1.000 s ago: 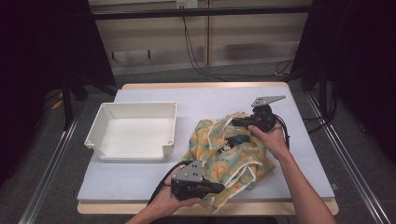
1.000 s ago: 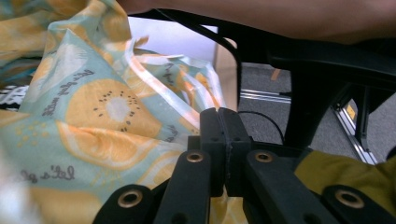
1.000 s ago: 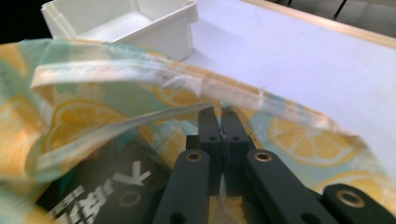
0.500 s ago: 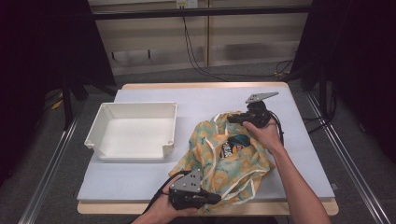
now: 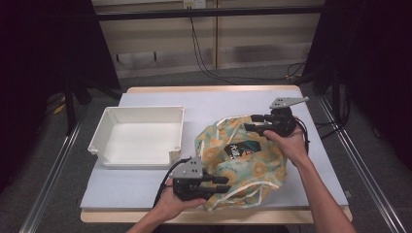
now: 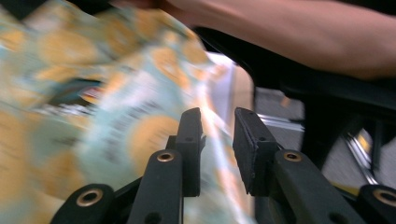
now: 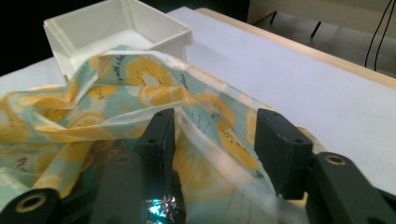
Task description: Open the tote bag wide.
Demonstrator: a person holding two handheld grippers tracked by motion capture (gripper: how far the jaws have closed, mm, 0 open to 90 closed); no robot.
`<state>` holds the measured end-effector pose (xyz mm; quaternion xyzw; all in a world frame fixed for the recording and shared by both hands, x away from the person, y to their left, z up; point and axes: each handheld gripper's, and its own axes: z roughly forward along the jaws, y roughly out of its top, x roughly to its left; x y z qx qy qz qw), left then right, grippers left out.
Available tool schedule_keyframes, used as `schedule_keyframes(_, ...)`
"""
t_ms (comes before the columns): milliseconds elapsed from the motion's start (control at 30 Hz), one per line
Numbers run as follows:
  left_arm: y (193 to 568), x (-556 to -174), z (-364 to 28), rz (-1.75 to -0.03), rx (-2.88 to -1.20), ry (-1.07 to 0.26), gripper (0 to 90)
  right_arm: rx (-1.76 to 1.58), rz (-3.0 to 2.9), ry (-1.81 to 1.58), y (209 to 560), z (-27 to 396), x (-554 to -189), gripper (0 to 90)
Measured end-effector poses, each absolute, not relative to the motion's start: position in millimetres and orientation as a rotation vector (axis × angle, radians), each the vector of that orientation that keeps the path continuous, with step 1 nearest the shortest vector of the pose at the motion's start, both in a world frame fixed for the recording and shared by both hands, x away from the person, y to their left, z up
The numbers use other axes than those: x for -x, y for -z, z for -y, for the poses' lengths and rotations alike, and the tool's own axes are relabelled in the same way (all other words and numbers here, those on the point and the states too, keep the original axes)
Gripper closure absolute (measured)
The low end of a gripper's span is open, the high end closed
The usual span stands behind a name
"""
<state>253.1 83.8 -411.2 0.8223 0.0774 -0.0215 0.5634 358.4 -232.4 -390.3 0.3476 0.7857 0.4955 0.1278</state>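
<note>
Mid-release on the drawstring bag, fruit-print fabric, lying on the grey-white table mat just right of the white plastic bin, near the front edge; dark snack-like packet peeking from the bag mouth. Left gripper at the bag's near-left corner, jaws just been opening, now narrowly parted; in the left gripper view fabric blurred behind the jaws, nothing pinched between. Right gripper at the far-right rim of the bag, jaws just been opening too, now spread wide; in the right gripper view the pale hem and cord running loose between the pads, not pressed. To do it well: spread fully before pulling away, lift straight off so no cord snags on a jaw, keep the mouth from flopping shut over the packet. Pose: left hand low at the front edge, gripper level, pointing right into the bag; right forearm angled in from bottom right, gripper level, pointing left over the rim.
</note>
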Motion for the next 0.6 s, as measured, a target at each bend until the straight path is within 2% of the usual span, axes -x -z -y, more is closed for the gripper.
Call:
schedule_keyframes(200,404.6,-288.6,-95.2,-0.303,-1.864,-0.018,72.3,-1.030,-2.245,-1.449,387.3,247.2,-341.1,42.1)
schedule_keyframes(267,403.3,-297.4,-98.9,-0.341,-1.887,-0.095,71.7,-1.033,-2.236,-1.445,385.1,252.6,-333.4,40.7)
schedule_keyframes(367,407.0,-310.2,-101.6,-0.409,-1.868,-0.103,67.4,-1.033,-2.215,-1.435,380.6,259.6,-319.0,41.4)
schedule_keyframes(467,411.4,-316.1,-101.2,-0.419,-1.901,-0.155,66.9,-1.046,-2.199,-1.442,378.7,266.7,-305.5,42.2)
schedule_keyframes(600,417.2,-322.7,-102.8,-0.458,-1.913,-0.166,61.6,-1.076,-2.228,-1.360,389.1,273.8,-296.0,44.4)
